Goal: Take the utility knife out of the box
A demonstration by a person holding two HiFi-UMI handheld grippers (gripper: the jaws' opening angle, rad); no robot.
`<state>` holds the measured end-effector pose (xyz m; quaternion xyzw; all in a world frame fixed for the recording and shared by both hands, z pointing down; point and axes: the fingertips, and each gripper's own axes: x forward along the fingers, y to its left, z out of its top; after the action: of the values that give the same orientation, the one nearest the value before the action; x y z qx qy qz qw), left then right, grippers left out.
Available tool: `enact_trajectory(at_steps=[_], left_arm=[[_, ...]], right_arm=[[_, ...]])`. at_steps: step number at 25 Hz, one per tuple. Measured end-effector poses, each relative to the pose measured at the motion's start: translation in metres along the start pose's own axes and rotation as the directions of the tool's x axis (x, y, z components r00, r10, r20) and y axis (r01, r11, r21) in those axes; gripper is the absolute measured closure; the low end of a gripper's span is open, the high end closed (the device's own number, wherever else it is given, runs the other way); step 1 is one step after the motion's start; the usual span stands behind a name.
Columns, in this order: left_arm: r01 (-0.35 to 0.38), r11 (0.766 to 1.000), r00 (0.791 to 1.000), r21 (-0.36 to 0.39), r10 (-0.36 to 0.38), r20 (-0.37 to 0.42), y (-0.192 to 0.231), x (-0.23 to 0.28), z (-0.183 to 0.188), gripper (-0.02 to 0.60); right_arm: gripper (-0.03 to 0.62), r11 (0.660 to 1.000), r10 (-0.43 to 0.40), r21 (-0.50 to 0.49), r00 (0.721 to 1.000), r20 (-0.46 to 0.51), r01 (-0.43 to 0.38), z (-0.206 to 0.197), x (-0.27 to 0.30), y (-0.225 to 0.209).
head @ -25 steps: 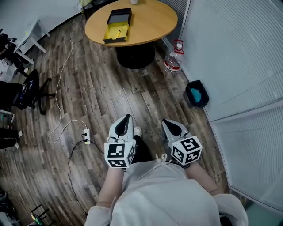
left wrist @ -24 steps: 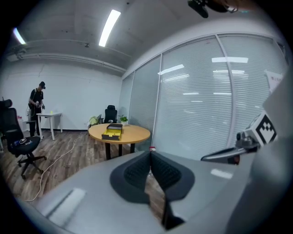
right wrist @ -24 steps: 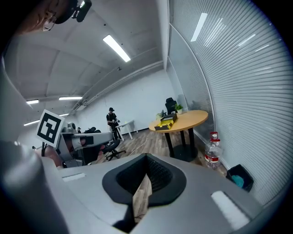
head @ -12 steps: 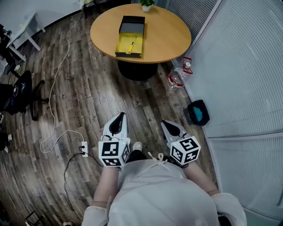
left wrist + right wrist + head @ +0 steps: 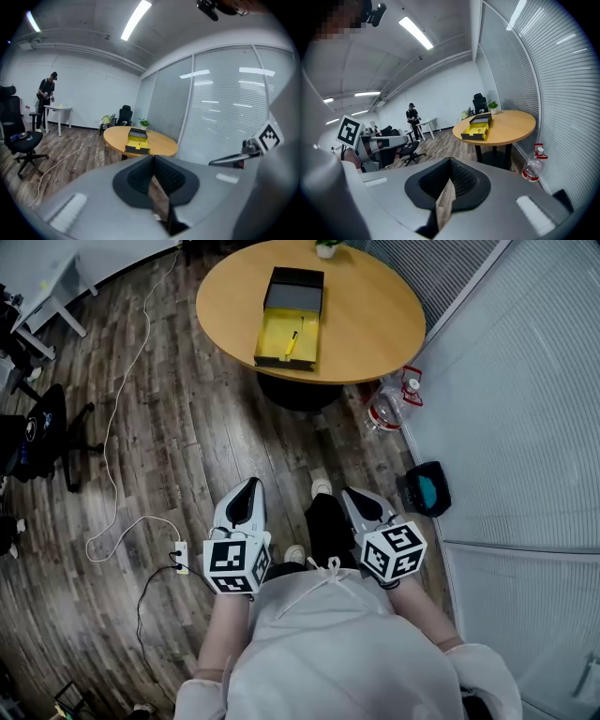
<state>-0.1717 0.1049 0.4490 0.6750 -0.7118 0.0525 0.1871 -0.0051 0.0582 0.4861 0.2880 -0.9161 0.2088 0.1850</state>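
Ahead, slim utility knife (image 5: 292,341) lies in yellow-lined box (image 5: 276,334); left tongs (image 5: 249,487), right tongs (image 5: 350,494) closed, empty.

The box (image 5: 272,338) sits open on the round tabletop (image 5: 375,324), well ahead of both jaws. It has a yellow tray in front and a black half behind. The slim utility knife (image 5: 292,341) lies in the tray.

No text legible anywhere — none.
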Motion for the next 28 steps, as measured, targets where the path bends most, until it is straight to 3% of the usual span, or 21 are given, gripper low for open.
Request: enact_trajectory(at_steps=[5,10,14,18,21,28], left_arm=[[-0.041,0.999,0.999,0.031,0.041,-0.013,0.010,0.055,0.016,0.575],[-0.079,0.996,0.995,0.043,0.081,-0.062,0.018,0.129,0.040,0.575],[-0.104,0.994,0.993,0.017,0.105,-0.063,0.022,0.191,0.064,0.575],[-0.042,0.999,0.998,0.010,0.043,-0.040,0.008,0.259,0.092,0.575],[-0.055,0.998,0.996,0.034,0.058,-0.069,0.009,0.304,0.104,0.575],[-0.016,1.000,0.988,0.016,0.018,-0.154,0.026,0.388,0.102,0.575]], right_arm=[[0.595,0.999,0.051,-0.001,0.999,0.005,-0.051,0.030,0.050,-0.040],[0.595,0.992,0.126,-0.016,0.991,0.041,-0.126,0.086,0.103,-0.088],[0.595,0.987,0.158,-0.016,0.985,0.062,-0.157,0.130,0.144,-0.135],[0.595,0.989,0.147,-0.024,0.982,0.119,-0.145,0.178,0.175,-0.192],[0.595,0.991,0.132,-0.031,0.984,0.117,-0.130,0.202,0.195,-0.224],[0.595,0.998,0.056,-0.021,0.995,0.083,-0.054,0.213,0.239,-0.268]])
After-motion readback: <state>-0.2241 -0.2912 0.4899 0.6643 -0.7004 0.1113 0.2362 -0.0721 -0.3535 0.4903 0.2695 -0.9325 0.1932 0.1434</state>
